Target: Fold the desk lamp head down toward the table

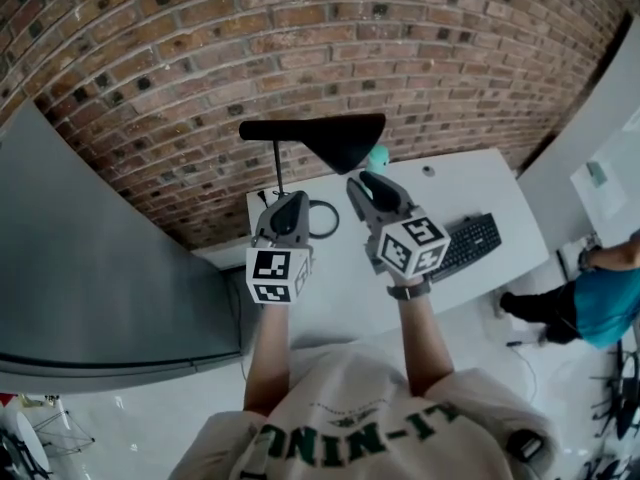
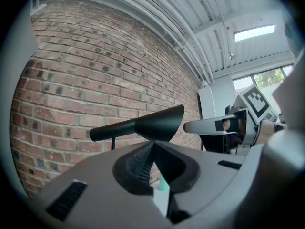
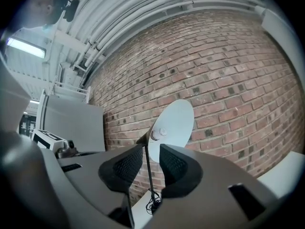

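Matte black conical lamp head (image 1: 335,138) on a thin stem, over the white bench (image 1: 470,183). Just below it, left tool (image 1: 292,200) closed empty, right tool (image 1: 366,182) parted, empty.

Lamp head (image 1: 335,138): black cone shade, white inside, held level ahead of me.
Stem (image 1: 279,168): thin, upright on desk (image 1: 480,183).

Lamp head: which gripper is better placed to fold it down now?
Right, likely. The right gripper is close to the wide end of the lamp head, jaws apart and facing it. The left gripper is by the stem, jaws together.
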`<state>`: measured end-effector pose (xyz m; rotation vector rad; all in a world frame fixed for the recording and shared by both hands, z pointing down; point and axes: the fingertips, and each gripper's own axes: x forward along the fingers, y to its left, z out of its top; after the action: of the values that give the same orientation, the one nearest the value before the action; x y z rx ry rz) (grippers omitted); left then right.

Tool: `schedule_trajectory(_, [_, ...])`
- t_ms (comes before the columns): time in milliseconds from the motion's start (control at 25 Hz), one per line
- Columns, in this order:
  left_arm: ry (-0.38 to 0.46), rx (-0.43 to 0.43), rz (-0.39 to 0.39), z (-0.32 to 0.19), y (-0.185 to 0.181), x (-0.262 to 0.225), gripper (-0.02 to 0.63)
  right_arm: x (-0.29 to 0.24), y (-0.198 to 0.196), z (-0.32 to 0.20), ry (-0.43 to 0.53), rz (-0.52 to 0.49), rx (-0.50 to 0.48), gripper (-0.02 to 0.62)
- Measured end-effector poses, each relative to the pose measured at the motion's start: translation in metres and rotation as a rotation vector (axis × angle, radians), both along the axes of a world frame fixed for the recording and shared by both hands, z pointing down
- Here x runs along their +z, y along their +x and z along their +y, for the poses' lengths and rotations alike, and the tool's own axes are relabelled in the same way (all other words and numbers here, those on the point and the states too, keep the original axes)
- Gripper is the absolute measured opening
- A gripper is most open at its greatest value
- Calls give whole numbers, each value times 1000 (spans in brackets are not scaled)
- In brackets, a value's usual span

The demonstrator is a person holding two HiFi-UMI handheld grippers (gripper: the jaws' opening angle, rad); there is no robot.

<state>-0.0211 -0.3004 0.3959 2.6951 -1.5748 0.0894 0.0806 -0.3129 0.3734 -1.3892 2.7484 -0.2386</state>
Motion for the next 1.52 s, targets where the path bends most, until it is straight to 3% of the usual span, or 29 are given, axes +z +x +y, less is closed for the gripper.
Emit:
schedule_trajectory(400, [-9, -3, -6, -5, -7, 5, -6, -3, -11, -10, -2, -18, 1, 86])
schedule_trajectory(800, [-29, -14, -1, -12, -15, 14, -6, -5, -16, -14, 11, -23, 15, 9])
schedule_trajectory(1240, [-44, -5, 19, -19, -11, 18, -6, 2, -15, -14, 6, -12, 17, 6])
schedule_trajectory(1520, [-61, -7, -8, -20, -8, 28, -6, 13, -14, -14, -23, -18, 16, 6])
